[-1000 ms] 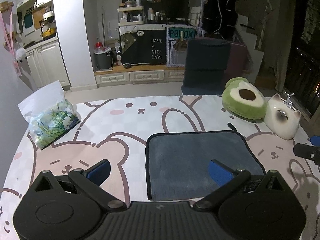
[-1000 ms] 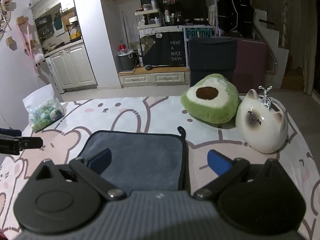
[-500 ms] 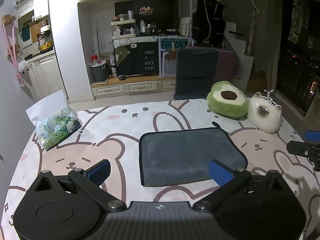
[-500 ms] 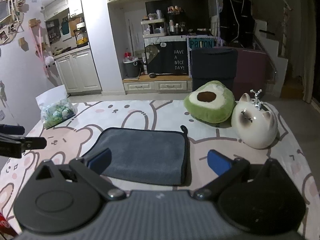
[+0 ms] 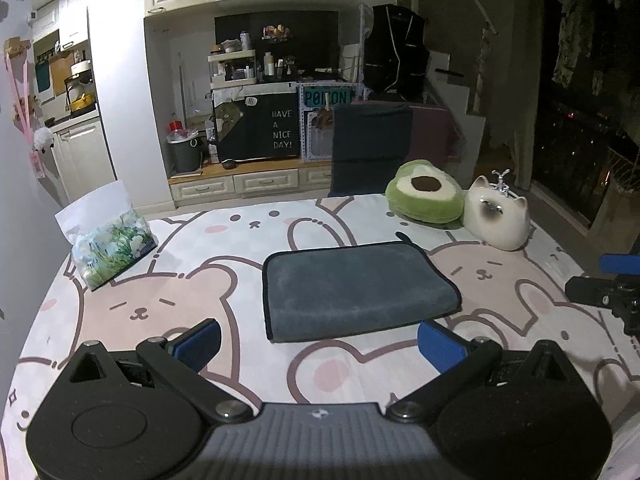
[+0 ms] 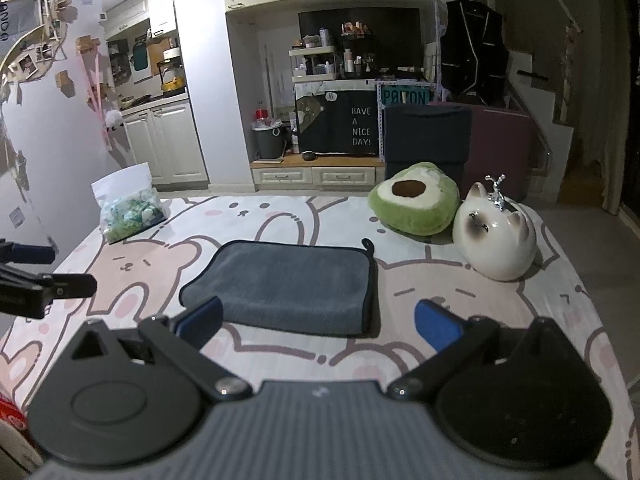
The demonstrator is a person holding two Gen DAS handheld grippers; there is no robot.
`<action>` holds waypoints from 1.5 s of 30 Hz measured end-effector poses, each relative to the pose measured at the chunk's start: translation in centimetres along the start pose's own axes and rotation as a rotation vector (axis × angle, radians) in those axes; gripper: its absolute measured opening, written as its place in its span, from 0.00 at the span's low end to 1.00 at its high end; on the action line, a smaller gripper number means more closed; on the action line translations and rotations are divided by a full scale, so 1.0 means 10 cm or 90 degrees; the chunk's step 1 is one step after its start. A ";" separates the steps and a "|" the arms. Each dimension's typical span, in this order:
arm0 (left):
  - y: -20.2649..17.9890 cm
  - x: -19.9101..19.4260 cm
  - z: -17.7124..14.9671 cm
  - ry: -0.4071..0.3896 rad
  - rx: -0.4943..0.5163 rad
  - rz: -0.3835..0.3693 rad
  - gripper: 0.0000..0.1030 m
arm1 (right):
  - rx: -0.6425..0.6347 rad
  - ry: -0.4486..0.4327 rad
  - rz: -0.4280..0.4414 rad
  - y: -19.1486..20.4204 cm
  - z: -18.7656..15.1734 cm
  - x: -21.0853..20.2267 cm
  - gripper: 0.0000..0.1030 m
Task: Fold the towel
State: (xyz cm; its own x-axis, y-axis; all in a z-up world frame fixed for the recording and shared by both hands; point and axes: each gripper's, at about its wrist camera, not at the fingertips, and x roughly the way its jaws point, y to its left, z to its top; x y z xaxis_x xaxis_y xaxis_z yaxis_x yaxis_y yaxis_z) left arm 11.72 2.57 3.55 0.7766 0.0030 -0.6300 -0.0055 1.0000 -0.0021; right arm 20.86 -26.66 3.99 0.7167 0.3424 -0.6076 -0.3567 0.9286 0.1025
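Bunny-print tablecloth (image 5: 224, 240) carries the folded grey microfibre towel (image 5: 356, 290), apparently clear of both spread, empty grippers: left gripper (image 5: 320, 344) just short of its near edge, right gripper (image 6: 318, 322) likewise.

The left tongs (image 5: 318, 343) have a matte black body with a ribbed grey plate in the middle. Two round black discs sit at the sides, and black link arms with silver screws go forward to blue pads (image 5: 438, 345). The right tongs (image 6: 318, 322) have the same black body and blue fingertips (image 6: 436, 326).
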 end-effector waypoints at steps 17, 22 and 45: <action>-0.08 -0.32 -0.46 -0.010 -0.001 -0.018 1.00 | -0.019 -0.012 0.012 0.14 -0.42 -0.48 1.00; -0.07 -0.37 -0.53 -0.015 -0.006 -0.022 1.00 | -0.015 -0.010 0.013 0.15 -0.49 -0.54 1.00; -0.09 -0.36 -0.70 -0.007 0.004 -0.017 1.00 | -0.031 -0.019 0.005 0.18 -0.62 -0.55 1.00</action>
State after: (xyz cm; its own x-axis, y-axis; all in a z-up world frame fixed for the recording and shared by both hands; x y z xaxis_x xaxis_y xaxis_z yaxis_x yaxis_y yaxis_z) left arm 4.50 1.67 0.42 0.7832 -0.0241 -0.6214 0.0198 0.9997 -0.0139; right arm 12.53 -27.75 2.66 0.7309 0.3543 -0.5834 -0.3906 0.9180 0.0682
